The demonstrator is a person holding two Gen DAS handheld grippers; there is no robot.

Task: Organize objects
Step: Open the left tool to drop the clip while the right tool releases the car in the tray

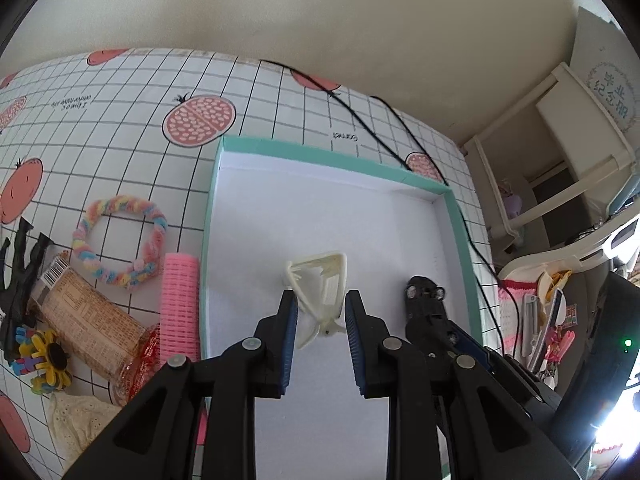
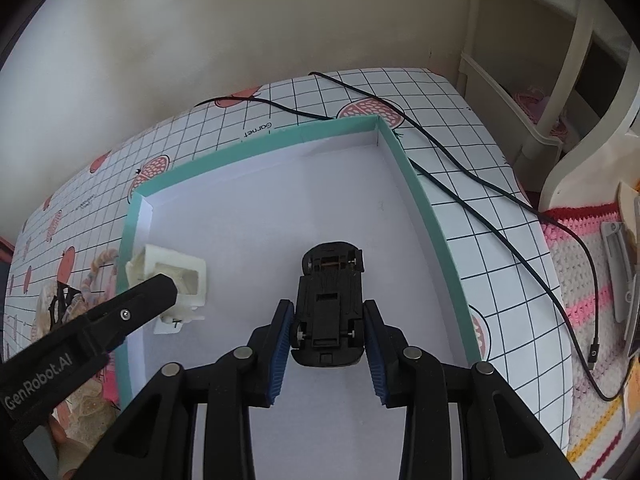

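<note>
A shallow white box with a teal rim [image 1: 320, 148] [image 2: 256, 144] lies on the grid-patterned table. My left gripper [image 1: 321, 300] is over the box's left half, its blue pads closed on a cream plastic clip-like piece [image 1: 320, 276] [image 2: 176, 276] that sticks out ahead of the fingers. One left finger [image 2: 160, 288] crosses this piece in the right wrist view. My right gripper [image 2: 328, 308] is shut on a black toy car [image 2: 330, 300] [image 1: 424, 304], which is upside down with its underside and wheels showing, over the box's right half.
Left of the box lie a rainbow braided loop [image 1: 120, 240], a pink hair roller [image 1: 180, 304], a snack packet [image 1: 88, 320], a foam flower [image 1: 44, 356] and lace cloth [image 1: 80, 420]. Black cables [image 2: 480, 184] run past the box's far right. A white shelf [image 1: 560, 152] and crochet mat [image 2: 592, 280] are at right.
</note>
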